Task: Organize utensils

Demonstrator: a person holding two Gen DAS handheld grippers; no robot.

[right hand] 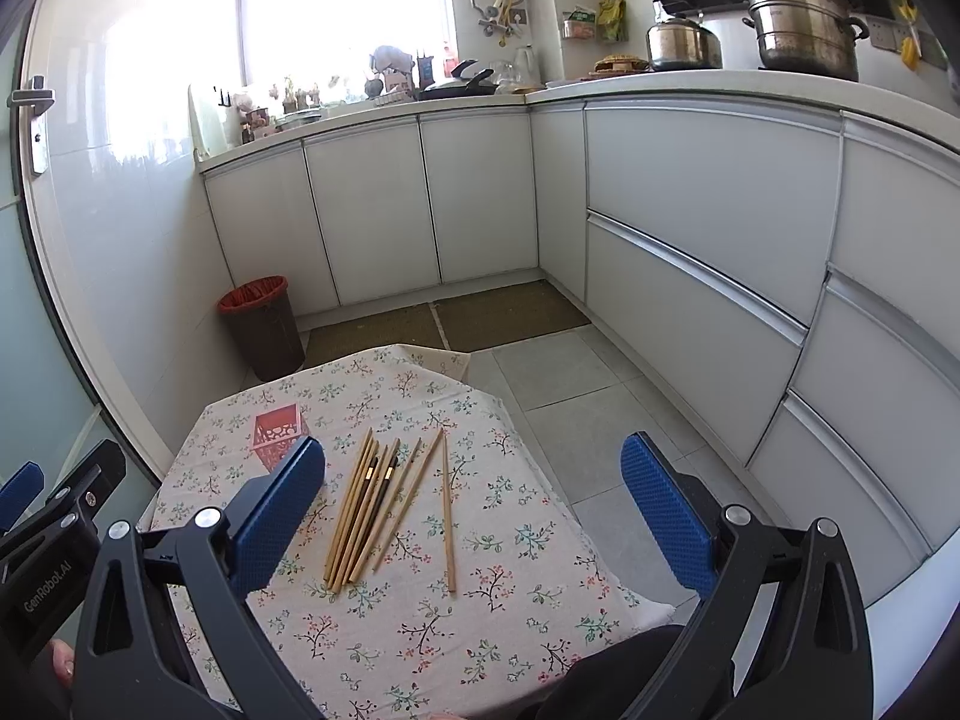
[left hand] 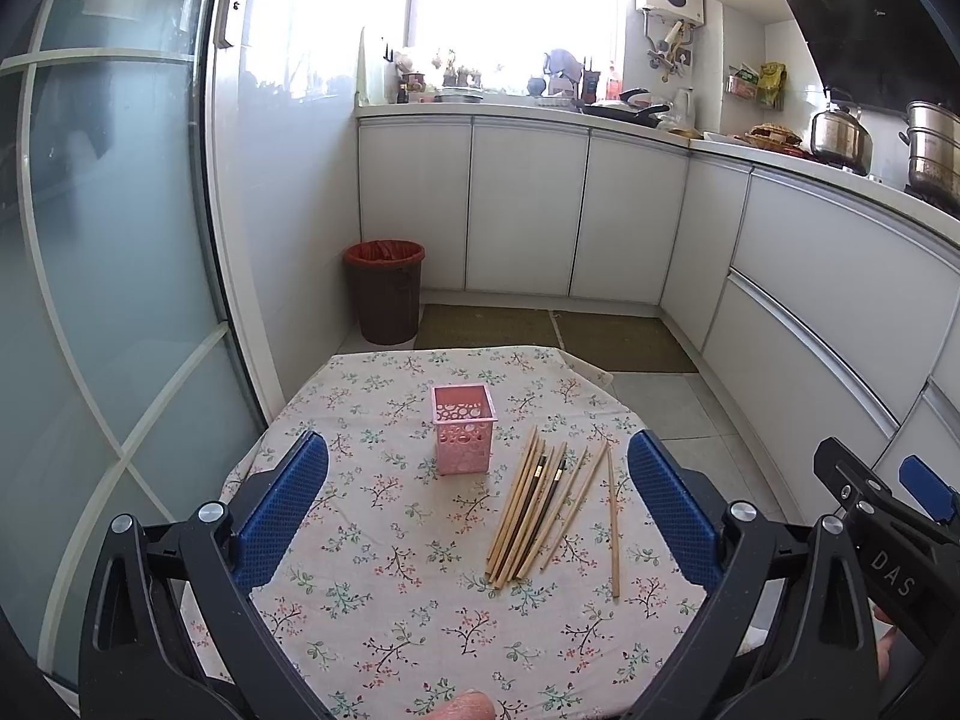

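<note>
**Grippers poised over scattered chopsticks**

The left gripper (left hand: 478,504) and right gripper (right hand: 474,507) hover above a floral tablecloth (left hand: 384,630), each with its blue pads spread wide apart and holding nothing. Between them lies a loose bundle of chopsticks (left hand: 534,516), one stick slightly apart. Just beside it stands an upright pink perforated holder (left hand: 463,429). A lined bin (left hand: 385,291) sits against the white cabinets (left hand: 528,204).

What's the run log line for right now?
left gripper: open, empty | right gripper: open, empty | chopsticks: loose on tablecloth | pink holder: upright, empty
</note>
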